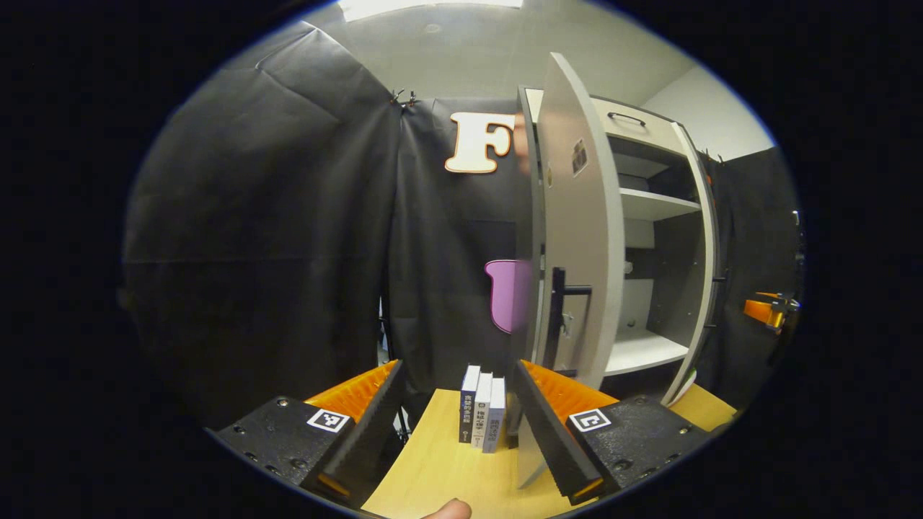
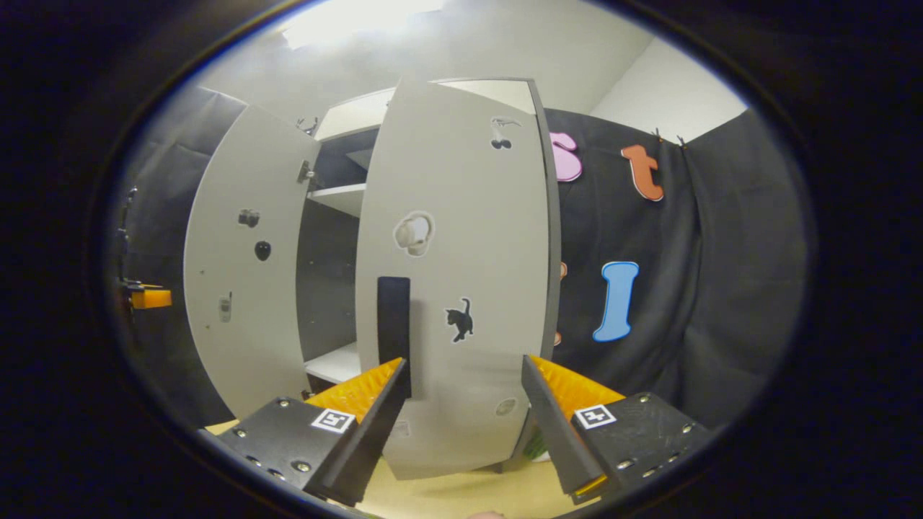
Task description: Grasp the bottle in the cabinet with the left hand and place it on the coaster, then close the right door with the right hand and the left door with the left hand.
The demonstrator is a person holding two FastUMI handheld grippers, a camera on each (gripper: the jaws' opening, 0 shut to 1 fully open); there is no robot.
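Books (image 1: 483, 407) stand between the left gripper's (image 1: 458, 425) jaws.

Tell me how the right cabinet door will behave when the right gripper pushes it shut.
The right door looks like a flat, rigid panel, so it should swing on its hinges, not flex. It probably moves easily; a hard shove may slam it. The right gripper is open, so one of its fingers pushing near the black handle seems sensible.

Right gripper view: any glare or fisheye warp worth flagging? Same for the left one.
Right gripper view: ceiling light blown out at top, washing out the ceiling; right door bulges from fisheye, stickers crisp. Left gripper view: even light, small bright ceiling panel; left door and cabinet edges bow; books sharp.
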